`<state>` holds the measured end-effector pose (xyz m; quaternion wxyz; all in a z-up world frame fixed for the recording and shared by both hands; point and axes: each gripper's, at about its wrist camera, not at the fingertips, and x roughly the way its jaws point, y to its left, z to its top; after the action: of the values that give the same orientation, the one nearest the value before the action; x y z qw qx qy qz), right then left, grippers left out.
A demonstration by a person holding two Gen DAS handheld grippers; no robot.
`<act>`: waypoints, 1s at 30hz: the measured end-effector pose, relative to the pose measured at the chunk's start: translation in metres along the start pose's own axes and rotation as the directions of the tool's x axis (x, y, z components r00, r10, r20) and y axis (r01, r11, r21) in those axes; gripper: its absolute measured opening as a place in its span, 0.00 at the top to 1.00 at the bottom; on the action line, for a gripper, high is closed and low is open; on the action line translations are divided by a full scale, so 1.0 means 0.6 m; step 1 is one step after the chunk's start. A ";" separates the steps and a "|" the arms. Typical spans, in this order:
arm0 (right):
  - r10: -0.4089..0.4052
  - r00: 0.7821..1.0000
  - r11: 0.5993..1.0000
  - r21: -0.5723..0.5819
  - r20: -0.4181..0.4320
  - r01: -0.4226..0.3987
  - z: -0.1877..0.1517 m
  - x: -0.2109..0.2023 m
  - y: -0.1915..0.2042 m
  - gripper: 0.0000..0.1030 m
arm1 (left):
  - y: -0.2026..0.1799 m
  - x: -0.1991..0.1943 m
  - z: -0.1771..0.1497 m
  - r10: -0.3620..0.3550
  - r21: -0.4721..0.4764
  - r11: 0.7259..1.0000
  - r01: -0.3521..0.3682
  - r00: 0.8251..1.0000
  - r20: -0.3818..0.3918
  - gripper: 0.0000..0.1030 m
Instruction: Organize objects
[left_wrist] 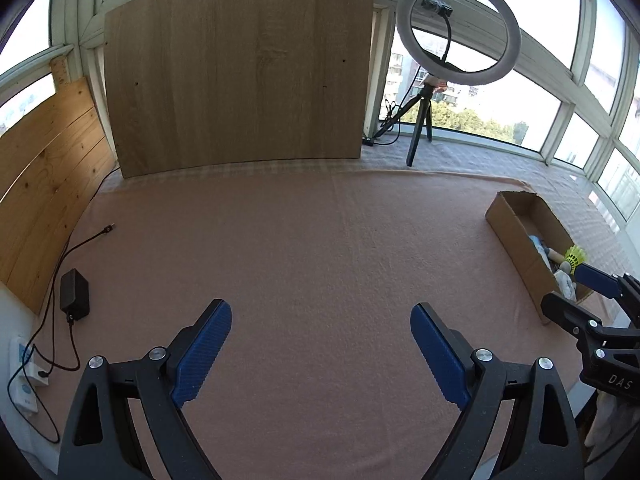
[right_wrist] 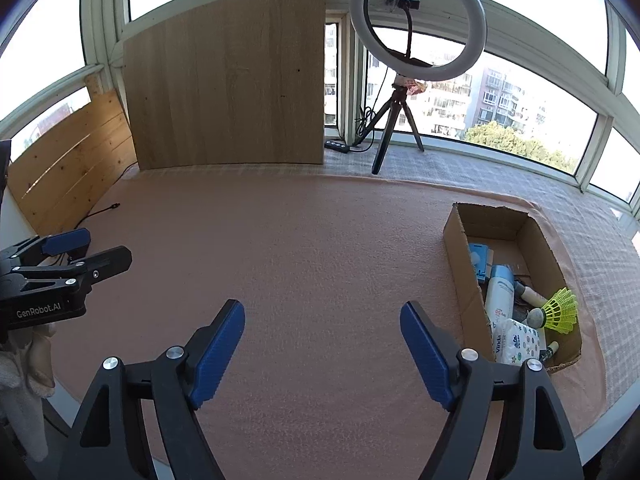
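left tool (left_wrist: 320, 344): spread wide, holding nothing, over bare desk (left_wrist: 320, 240)
right tool (right_wrist: 322, 344): spread wide, holding nothing
box (right_wrist: 460, 264): 3 o'clock of right tool, shuttlecock (right_wrist: 562, 310) inside

The setting is an enclosed apartment balcony or sunroom arranged as a recording station. It is bounded by a curved run of windows (right_wrist: 520, 92), through which residential high-rises (right_wrist: 500, 100) and treetops are seen from a raised floor level. A recording purpose is indicated by a ring light (right_wrist: 418, 20) on a tripod (right_wrist: 394, 128) with a small camera fitted inside the ring, a wood board (right_wrist: 228, 80) stood upright as a backdrop, and a pink cloth (right_wrist: 300, 240) laid over the work surface.
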<state>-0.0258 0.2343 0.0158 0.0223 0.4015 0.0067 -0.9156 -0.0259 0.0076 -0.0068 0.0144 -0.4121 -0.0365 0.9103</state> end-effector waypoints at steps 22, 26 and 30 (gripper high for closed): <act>-0.025 0.999 1.000 0.004 0.020 0.025 0.010 0.022 0.034 0.21 | 0.002 0.024 -0.008 0.023 0.023 0.999 -0.022 0.999 -0.031 0.08; -0.029 0.999 1.000 0.007 0.014 0.029 0.011 0.027 0.033 0.21 | 0.000 0.026 -0.007 0.019 0.021 1.000 -0.018 0.999 -0.031 0.08; -0.032 0.999 0.999 0.007 0.009 0.032 0.012 0.031 0.032 0.21 | -0.001 0.030 -0.008 0.021 0.021 1.000 -0.020 0.999 -0.033 0.08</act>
<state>-0.0427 0.2141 0.0073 0.0062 0.3971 0.0097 -0.9177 -0.0342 0.0095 -0.0230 0.0099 -0.4275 -0.0224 0.9037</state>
